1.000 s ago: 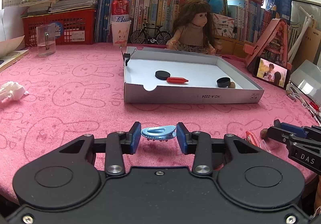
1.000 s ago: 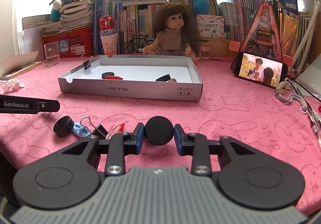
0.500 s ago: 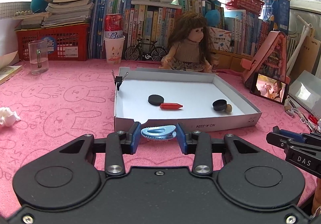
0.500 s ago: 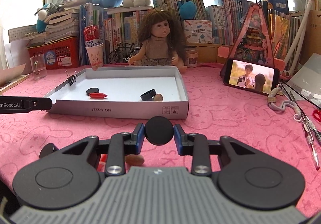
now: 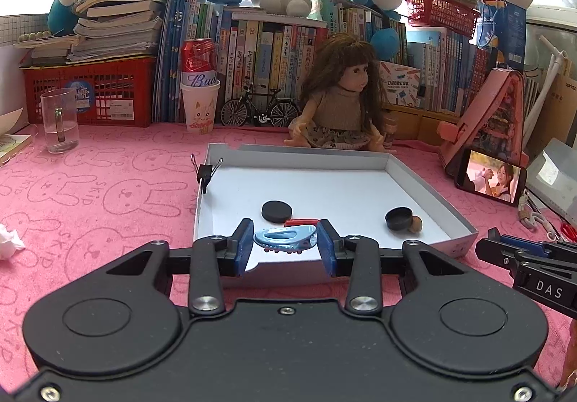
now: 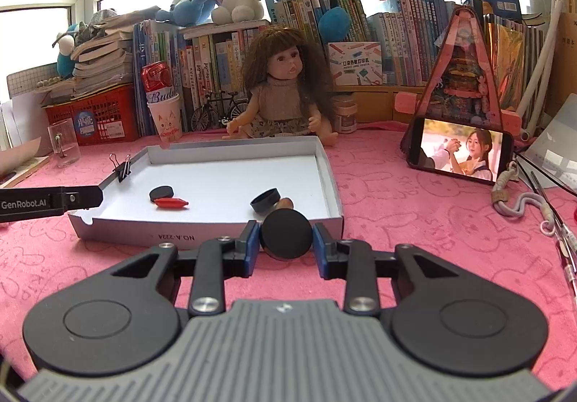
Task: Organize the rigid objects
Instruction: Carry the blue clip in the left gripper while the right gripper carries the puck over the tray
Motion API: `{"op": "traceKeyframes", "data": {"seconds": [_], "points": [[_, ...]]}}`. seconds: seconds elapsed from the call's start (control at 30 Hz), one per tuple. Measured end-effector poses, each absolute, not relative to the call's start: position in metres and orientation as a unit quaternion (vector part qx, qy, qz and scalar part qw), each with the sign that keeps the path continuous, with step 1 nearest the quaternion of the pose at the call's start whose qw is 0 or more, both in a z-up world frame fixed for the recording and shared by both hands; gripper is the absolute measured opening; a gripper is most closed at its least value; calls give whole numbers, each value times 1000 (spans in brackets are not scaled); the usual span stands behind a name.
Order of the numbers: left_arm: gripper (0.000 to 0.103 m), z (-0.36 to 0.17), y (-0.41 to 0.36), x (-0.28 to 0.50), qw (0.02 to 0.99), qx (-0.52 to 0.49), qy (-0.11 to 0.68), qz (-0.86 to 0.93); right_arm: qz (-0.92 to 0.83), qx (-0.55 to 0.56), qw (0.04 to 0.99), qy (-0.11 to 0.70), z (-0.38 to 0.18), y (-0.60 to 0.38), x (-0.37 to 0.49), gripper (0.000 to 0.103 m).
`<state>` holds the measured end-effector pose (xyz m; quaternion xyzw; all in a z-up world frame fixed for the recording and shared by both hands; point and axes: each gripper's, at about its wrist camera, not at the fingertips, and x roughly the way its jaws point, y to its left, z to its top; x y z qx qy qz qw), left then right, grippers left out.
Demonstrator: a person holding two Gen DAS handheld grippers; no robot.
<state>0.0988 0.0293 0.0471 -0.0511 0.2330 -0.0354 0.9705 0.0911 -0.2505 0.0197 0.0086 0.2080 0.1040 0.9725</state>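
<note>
1. Nearest in the left wrist view, the left claw is clamped on a blue hair clip. The clip lies crosswise between the pads, its long axis running 9 to 3 o'clock, teeth down.

2. Nearest in the right wrist view, the right claw is pinched on a black disc, which stands on edge with its flat face toward the camera.

3. Just past both claws, at 12 o'clock, is the near wall of the white box lid on the pink bench. The hair clip hangs about over that near wall, toward the lid's near-left corner; the disc is near the wall toward the near-right corner, perhaps just short of it. By my reading the left claw is the further in, so its drop looks the closer one.

4. Inside the lid lie a flat black puck touching a red capsule-shaped piece, and toward 2 o'clock a black cap with a small brown nut-like thing against it. I judge the open floor between the two pairs to be the likely landing spot.

5. A binder clip grips the lid's left wall.

6. Farthest back, a doll sits behind the lid.
</note>
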Motion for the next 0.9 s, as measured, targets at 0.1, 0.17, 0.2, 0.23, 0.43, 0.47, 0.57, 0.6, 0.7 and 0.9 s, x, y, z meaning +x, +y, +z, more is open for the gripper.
{"op": "traceKeyframes", "data": {"seconds": [0.1,0.17,0.2,0.23,0.43,0.47,0.57,0.6,0.7,0.9], "points": [[37,48,27,106,970,-48,233,-38,107,8,973,204,23,-248,96,36],[37,49,25,111,971,-44,232,-39,110,9,973,202,25,-246,101,36],[37,49,24,114,971,-43,231,-39,111,10,973,201,26,-246,103,36],[37,50,23,116,971,-42,231,-40,111,10,973,201,26,-245,105,36],[37,48,18,136,971,-40,235,-38,111,13,974,199,31,-241,124,36],[37,47,18,139,970,-40,236,-37,111,13,973,200,31,-240,129,36],[37,43,18,149,969,-40,242,-31,107,13,973,206,29,-238,142,36],[37,41,18,152,968,-40,244,-29,106,12,972,209,28,-237,145,36],[37,36,20,159,967,-38,250,-22,104,13,970,218,21,-236,154,36],[37,28,20,171,965,-38,261,-18,99,15,968,229,14,-234,166,36]]}}
